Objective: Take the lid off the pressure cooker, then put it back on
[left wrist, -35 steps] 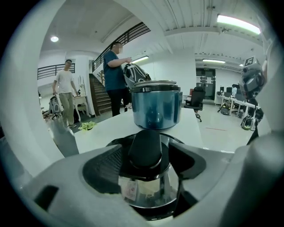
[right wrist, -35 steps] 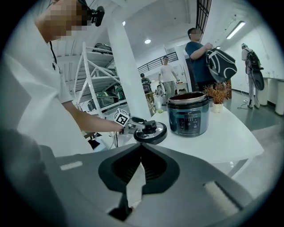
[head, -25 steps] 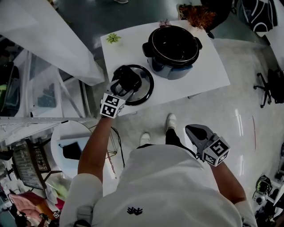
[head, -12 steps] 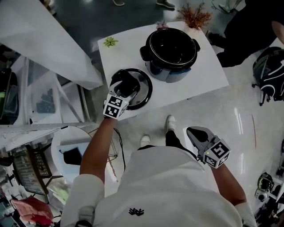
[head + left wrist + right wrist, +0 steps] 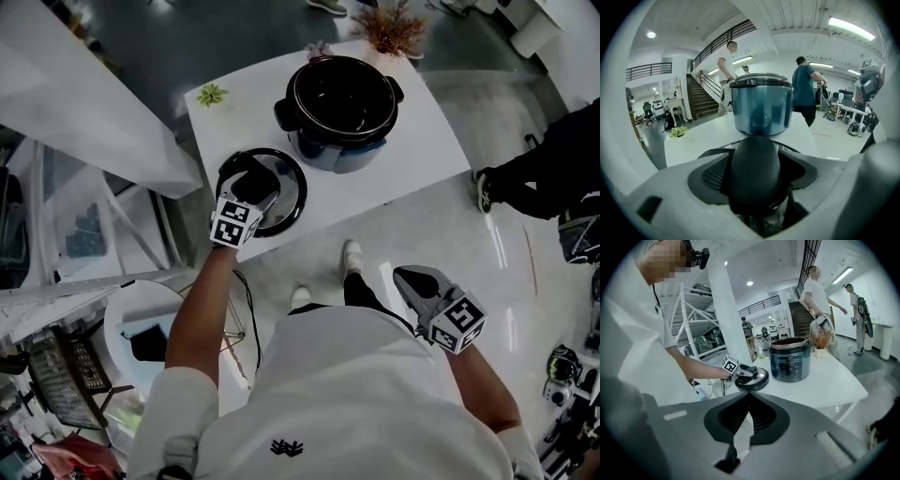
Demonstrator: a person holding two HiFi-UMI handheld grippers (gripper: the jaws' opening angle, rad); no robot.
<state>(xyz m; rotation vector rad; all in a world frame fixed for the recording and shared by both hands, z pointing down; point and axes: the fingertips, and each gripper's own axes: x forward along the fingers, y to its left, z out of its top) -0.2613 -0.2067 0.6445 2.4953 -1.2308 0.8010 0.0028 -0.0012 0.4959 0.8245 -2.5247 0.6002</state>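
The pressure cooker (image 5: 339, 98) stands open in the upper middle of the head view on a smooth white table (image 5: 422, 141). It is a round drum with a dark, glossy inner bowl, a black rim with two stubby side handles, and a blue-grey metallic wall. Its lid (image 5: 292, 192) is off and sits lower left of the pot, over the table's near corner. The lid is a flat disc with a black outer ring and a shiny metal face; whether it rests on the tabletop or hangs just above it cannot be told. The left gripper (image 5: 251, 183) is clamped on the lid's knob (image 5: 754, 168), a smooth, matte black, egg-shaped dome wedged between the ribbed grey jaw pads. The right gripper (image 5: 403, 275) sits low at the right of the head view, well apart from the table. Its grey jaws are drawn together to a point with nothing between them. A small, spiky green plant (image 5: 212, 94) lies near the table's upper left corner, and a feathery reddish dried plant (image 5: 389, 23) stands at the table's far edge.
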